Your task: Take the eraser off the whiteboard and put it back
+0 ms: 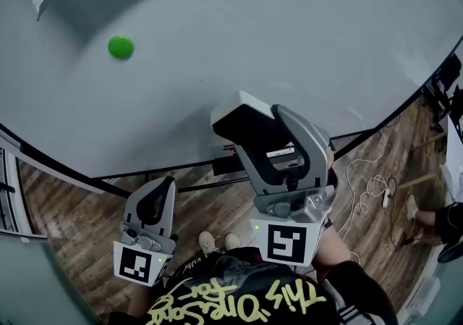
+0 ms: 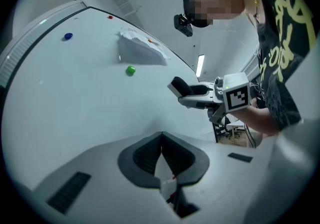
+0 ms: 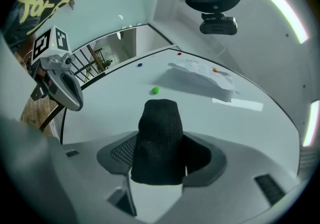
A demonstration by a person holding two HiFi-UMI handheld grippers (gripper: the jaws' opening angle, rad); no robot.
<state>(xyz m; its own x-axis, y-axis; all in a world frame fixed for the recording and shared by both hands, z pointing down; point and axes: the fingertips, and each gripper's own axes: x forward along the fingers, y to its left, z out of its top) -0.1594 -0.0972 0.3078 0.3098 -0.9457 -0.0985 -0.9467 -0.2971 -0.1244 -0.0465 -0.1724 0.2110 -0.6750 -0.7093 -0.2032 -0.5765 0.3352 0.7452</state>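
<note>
Right gripper [image 3: 161, 157]: jaws clamped on the eraser [image 3: 159, 128], one pad on each side; the black felt end sticks out past the jaw tips.
Eraser, head view [image 1: 240, 111]: pale back turned up and away, black side facing down toward the person; sits at the tip of the right gripper [image 1: 264, 128], in front of the lower part of the whiteboard [image 1: 289, 27]. Contact with the board: cannot tell.
Left gripper [image 2: 161, 152]: jaws together at the tips, nothing held between them.
Left gripper, head view [image 1: 160, 190]: lower than the right one and to its left, below the board's bottom edge, over the wood floor [image 1: 65, 200].
Seen from the left gripper: the right gripper [image 2: 192, 92] is ahead and to the right with the eraser [image 2: 180, 87] at its tip.
Green magnet [image 1: 120, 46]: on the board, well ahead of both grippers, up and left of the right one; in the right gripper view [image 3: 155, 90] just beyond the eraser's tip.
White sheet [image 3: 200, 78]: on the board, farther out than the green magnet, ahead and right of the right gripper.
Blue magnet [image 2: 68, 36]: far left of the left gripper's line, well apart from the green one.
White cable [image 1: 365, 171]: on the floor to the right of the right gripper.
</note>
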